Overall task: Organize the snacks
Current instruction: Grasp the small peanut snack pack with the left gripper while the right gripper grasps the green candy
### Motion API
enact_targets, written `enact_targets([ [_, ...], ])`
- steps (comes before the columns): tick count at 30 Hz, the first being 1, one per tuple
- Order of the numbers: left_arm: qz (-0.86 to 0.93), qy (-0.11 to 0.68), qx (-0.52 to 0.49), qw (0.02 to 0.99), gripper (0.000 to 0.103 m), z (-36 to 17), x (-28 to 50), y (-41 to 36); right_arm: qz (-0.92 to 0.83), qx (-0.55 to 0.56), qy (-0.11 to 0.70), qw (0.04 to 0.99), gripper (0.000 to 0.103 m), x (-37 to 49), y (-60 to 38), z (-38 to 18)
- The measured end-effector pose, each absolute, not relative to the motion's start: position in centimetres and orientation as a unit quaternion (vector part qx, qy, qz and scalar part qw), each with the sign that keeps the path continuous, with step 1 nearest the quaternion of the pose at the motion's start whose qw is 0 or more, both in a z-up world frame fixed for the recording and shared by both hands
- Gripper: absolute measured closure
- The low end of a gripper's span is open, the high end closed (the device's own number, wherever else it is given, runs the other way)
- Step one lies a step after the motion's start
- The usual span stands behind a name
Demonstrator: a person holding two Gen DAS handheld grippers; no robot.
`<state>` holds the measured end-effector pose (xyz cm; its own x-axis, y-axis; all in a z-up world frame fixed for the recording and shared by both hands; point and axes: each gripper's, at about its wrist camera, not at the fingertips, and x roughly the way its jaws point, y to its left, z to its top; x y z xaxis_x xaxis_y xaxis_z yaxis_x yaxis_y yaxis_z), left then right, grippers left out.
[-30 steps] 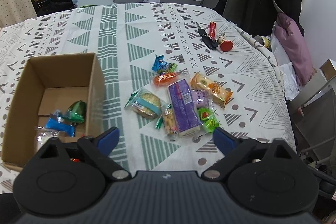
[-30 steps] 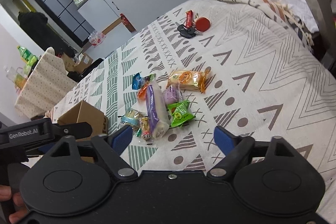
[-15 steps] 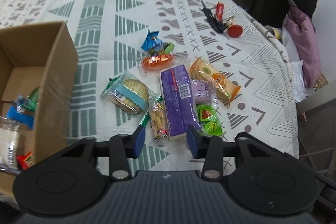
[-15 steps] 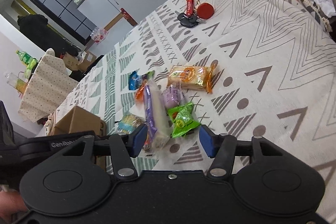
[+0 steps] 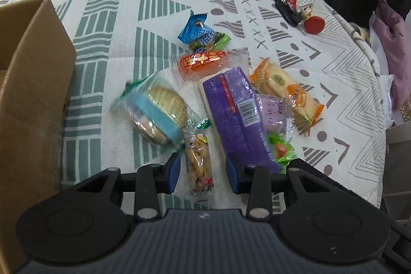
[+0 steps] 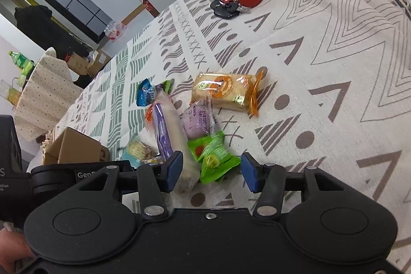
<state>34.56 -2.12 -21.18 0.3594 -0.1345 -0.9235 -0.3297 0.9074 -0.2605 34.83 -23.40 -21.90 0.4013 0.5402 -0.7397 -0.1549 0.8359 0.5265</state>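
Note:
A heap of wrapped snacks lies on the patterned tablecloth. My left gripper is open, its fingers on either side of a small clear packet of brown snacks. Beside it lie a round cracker pack, a long purple pack, an orange-red packet and a blue candy. My right gripper is open around the green packets, with the purple pack's end by its left finger. A lilac bun and an orange cake pack lie beyond. The cardboard box stands at the left.
Keys with a red tag and a red disc lie at the far side of the table. A chair with dark and pink clothes stands to the right. The table edge drops off on the right. A hand holds the left gripper's handle.
Both grippers have come down and forward to the snack heap and their fingers have narrowed. The left moved right, away from the box, onto the small brown packet.

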Motion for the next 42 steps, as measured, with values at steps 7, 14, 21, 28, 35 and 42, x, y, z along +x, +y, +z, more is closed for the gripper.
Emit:
enact_targets([
  [7,0.070,0.566,-0.207,0.795,0.085,-21.7,34.4,-1.8,0.217,0.177,0.504,0.817,0.049,35.0,-23.1,-22.5],
  [14,0.067,0.559,-0.200,0.802,0.085,-20.3,33.0,-1.9,0.230,0.146,0.517,0.811,0.069,34.2,-22.2,-22.9],
  [21,0.068,0.540,-0.200,0.815,0.085,-18.1,30.8,-2.0,0.257,0.137,0.510,0.809,0.085,32.2,-22.1,-21.4],
  [28,0.071,0.524,-0.206,0.823,0.085,-16.0,28.6,-1.9,0.254,0.149,0.496,0.817,0.094,30.3,-23.2,-19.8],
  [35,0.073,0.506,-0.208,0.834,0.085,-13.0,26.9,-0.8,0.256,0.157,0.478,0.826,0.096,29.1,-23.1,-17.7],
  [42,0.078,0.483,-0.213,0.846,0.085,-10.2,25.6,1.5,0.276,0.156,0.461,0.829,0.096,28.3,-21.7,-15.1],
])
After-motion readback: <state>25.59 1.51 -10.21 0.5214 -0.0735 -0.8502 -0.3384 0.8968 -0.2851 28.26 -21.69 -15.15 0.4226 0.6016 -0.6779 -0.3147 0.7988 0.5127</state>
